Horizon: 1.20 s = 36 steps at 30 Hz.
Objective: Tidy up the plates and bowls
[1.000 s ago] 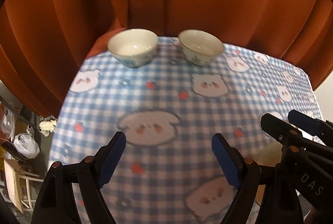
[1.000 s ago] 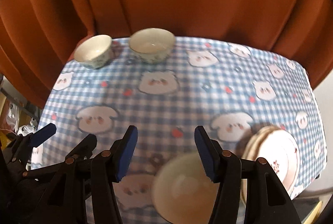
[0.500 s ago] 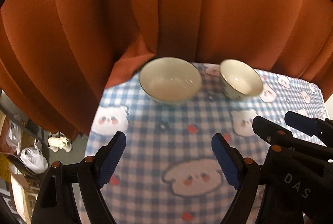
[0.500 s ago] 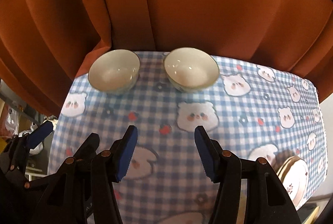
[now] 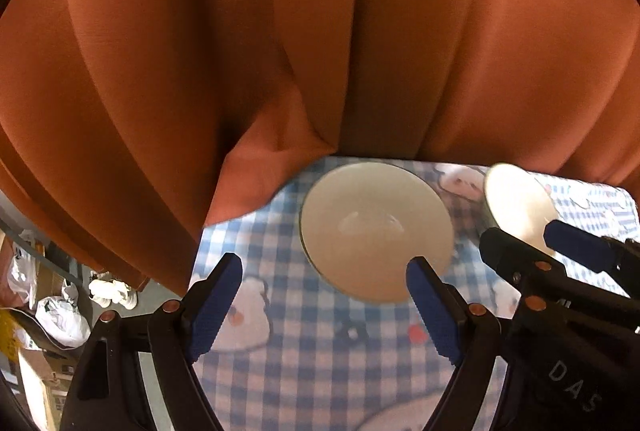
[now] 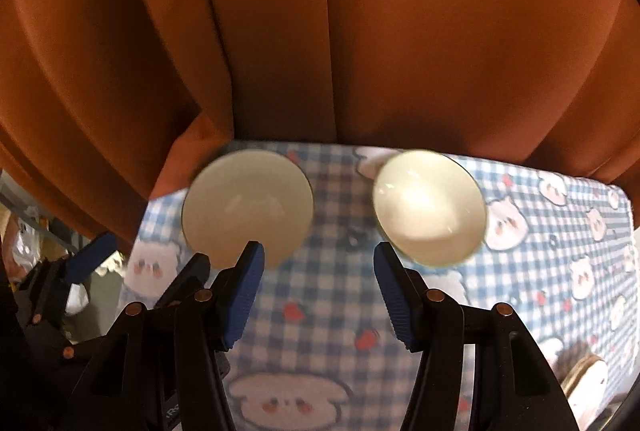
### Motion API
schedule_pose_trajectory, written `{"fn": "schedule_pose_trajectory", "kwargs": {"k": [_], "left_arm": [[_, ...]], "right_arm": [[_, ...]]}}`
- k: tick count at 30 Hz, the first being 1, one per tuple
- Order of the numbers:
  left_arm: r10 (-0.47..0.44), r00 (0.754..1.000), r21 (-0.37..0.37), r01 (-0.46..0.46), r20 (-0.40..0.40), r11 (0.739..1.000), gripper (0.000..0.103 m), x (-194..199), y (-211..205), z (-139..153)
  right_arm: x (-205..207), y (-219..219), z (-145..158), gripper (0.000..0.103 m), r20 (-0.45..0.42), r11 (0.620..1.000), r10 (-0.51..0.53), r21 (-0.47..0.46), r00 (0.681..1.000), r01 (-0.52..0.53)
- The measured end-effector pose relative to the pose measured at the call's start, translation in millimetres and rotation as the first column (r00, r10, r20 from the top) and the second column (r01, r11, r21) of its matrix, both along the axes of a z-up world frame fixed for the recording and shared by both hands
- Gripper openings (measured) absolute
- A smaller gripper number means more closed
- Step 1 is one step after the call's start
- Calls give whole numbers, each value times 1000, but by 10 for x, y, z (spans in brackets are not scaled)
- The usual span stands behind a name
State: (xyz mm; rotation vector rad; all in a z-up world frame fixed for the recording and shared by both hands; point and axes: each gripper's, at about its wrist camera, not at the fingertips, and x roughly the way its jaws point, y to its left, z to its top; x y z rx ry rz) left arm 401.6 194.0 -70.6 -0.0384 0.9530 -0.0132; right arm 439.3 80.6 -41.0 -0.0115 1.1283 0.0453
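Two cream bowls stand side by side at the far edge of the table, just before the curtain. In the left wrist view the left bowl [image 5: 376, 231] lies just ahead of my left gripper [image 5: 324, 265], which is open, its right fingertip over the bowl's near rim. The right bowl [image 5: 516, 207] is partly hidden behind my right gripper [image 5: 520, 233]. In the right wrist view the right gripper [image 6: 319, 251] is open over bare cloth between the left bowl [image 6: 248, 207] and the right bowl [image 6: 430, 207]. The left gripper [image 6: 142, 263] shows at the lower left.
A blue-and-white checked tablecloth [image 6: 320, 351] with bear faces covers the table. An orange curtain [image 5: 320, 31] hangs right behind the bowls. A stack of plates [image 6: 588, 375] sits at the near right edge. Bags and boxes [image 5: 60, 311] lie on the floor past the table's left edge.
Both grippers have moved forward across the table toward the two bowls, which now fill more of each view. The plates have slid to the corner of the right view.
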Motion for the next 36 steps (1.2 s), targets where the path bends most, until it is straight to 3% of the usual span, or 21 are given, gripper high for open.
{"fn": "schedule_pose_trajectory", "kwargs": {"k": [7, 9, 11, 13, 14, 16, 22, 26, 29, 32, 36], "left_arm": [[-7, 999, 24, 8, -39, 1000, 79, 287, 19, -253], [-14, 999, 13, 14, -51, 1000, 70, 331, 15, -325], [-5, 998, 5, 5, -55, 1000, 69, 383, 38, -380], [4, 998, 17, -2, -64, 1000, 58, 425, 61, -417], [14, 998, 24, -13, -65, 1000, 50, 454, 75, -432], [23, 997, 24, -21, -76, 999, 49, 499, 76, -459], [26, 994, 22, -24, -102, 999, 35, 554, 66, -554], [16, 993, -14, -17, -119, 1000, 15, 579, 59, -594], [15, 994, -9, -16, -105, 1000, 9, 551, 64, -567], [-2, 995, -27, 0, -100, 1000, 7, 537, 56, -511], [4, 994, 4, -4, -108, 1000, 8, 537, 35, -543]], "right_arm": [[303, 123, -324, 50, -36, 999, -15, 32, 999, 16], [357, 163, -432, 46, -50, 999, -16, 39, 999, 18], [392, 189, -516, 44, -65, 998, -17, 60, 998, 21], [421, 184, -574, 40, -70, 997, -22, 70, 997, 27], [444, 184, -603, 36, -70, 997, -24, 66, 997, 29], [468, 197, -635, 24, -69, 999, -26, 43, 997, 29], [526, 243, -718, 20, -91, 998, -37, 52, 995, 42], [528, 246, -777, 14, -101, 997, -39, 56, 994, 45], [528, 243, -778, 8, -103, 997, -38, 65, 994, 45], [513, 242, -728, 8, -92, 997, -39, 67, 995, 45], [507, 235, -734, 8, -99, 997, -33, 68, 995, 40]]}}
